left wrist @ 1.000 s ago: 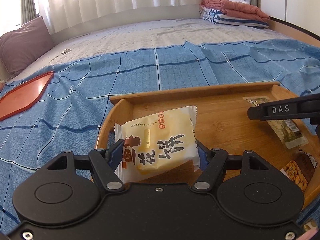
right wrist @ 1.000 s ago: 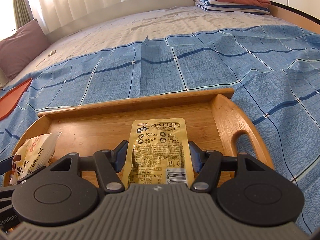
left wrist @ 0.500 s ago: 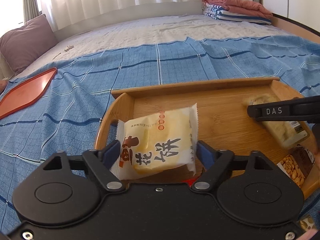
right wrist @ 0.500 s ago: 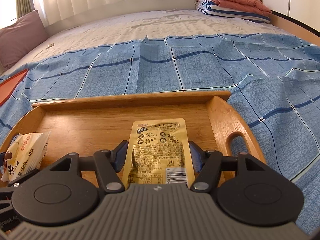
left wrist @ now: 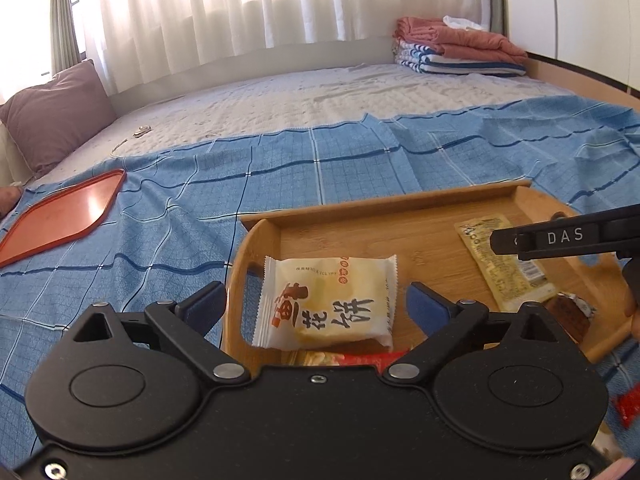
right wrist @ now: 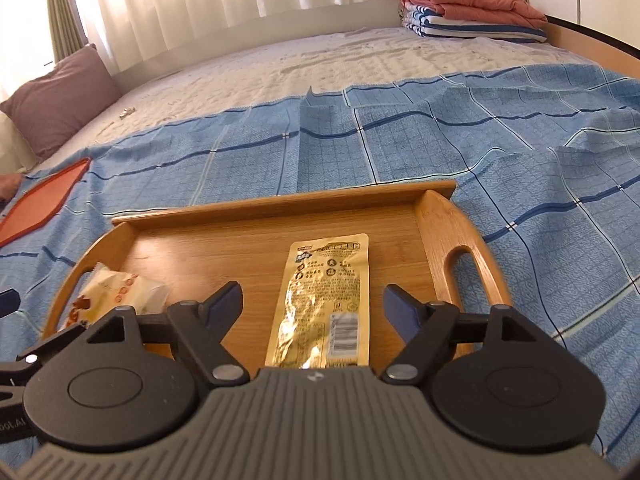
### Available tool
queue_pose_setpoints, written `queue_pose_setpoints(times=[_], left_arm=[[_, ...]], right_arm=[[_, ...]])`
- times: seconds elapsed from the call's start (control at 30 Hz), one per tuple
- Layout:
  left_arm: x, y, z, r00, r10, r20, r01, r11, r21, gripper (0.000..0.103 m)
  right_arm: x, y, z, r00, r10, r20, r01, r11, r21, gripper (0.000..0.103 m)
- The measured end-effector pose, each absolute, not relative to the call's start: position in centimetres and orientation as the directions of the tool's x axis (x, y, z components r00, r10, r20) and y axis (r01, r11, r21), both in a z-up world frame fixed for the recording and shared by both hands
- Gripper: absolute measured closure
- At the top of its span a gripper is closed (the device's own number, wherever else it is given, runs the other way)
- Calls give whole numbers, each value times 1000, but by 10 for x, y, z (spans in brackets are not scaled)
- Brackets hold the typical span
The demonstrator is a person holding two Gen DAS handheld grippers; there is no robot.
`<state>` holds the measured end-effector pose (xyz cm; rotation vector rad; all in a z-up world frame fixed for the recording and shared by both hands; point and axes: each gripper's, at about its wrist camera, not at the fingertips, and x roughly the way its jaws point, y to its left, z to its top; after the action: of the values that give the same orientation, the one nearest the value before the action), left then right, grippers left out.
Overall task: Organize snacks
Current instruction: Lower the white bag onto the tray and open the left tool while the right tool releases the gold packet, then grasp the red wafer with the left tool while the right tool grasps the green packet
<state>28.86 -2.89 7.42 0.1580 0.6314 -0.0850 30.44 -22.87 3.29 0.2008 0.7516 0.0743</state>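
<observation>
Your left gripper [left wrist: 316,306] has just been opening, its blue pads clear of the pale yellow pastry packet [left wrist: 328,304] lying between them at the left end of the rectangular bamboo tray [right wrist: 280,204]; your right gripper [right wrist: 312,300] has also just spread, the gold foil pouch [right wrist: 324,300] lying free near the tray's right handle.

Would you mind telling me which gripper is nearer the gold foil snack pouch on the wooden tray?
Right. The right gripper straddles the gold foil snack pouch with open fingers; the left gripper sits further left, around the cream pastry packet.
</observation>
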Motion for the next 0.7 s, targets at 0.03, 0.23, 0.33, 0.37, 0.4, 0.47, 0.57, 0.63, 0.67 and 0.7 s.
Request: queue_pose_setpoints(times=[0.03, 0.23, 0.33, 0.37, 0.4, 0.47, 0.57, 0.63, 0.67, 0.7], left_arm=[[282, -28, 77, 806, -41, -590, 134, 984, 115, 6], [233, -18, 87, 808, -118, -577, 192, 979, 69, 2], [207, -11, 88, 810, -145, -569, 199, 979, 35, 1], [200, -9, 88, 810, -151, -567, 200, 980, 24, 1], [191, -6, 88, 810, -159, -564, 200, 980, 10, 1], [177, -2, 87, 813, -166, -558, 190, 982, -14, 0], [156, 6, 84, 817, -168, -551, 176, 984, -40, 0], [145, 9, 80, 817, -165, -553, 169, 985, -44, 0], [138, 11, 79, 818, -160, -552, 162, 986, -45, 0], [132, 12, 76, 820, -154, -551, 154, 987, -48, 0]], right_arm=[[298, -230, 36, 732, 149, -665, -4, 977, 215, 17], [253, -233, 50, 754, 184, -630, -53, 974, 221, 14], [228, -236, 57, 769, 205, -606, -76, 970, 232, 12], [219, -237, 59, 774, 211, -597, -81, 968, 237, 12], [211, -237, 61, 778, 214, -590, -85, 967, 239, 11], [193, -239, 63, 788, 222, -574, -94, 965, 244, 9], [167, -241, 64, 803, 223, -553, -102, 965, 241, 7], [151, -242, 63, 813, 217, -541, -105, 967, 230, 5], [143, -243, 63, 817, 210, -536, -104, 969, 222, 4], [136, -243, 62, 822, 203, -532, -102, 972, 213, 4]])
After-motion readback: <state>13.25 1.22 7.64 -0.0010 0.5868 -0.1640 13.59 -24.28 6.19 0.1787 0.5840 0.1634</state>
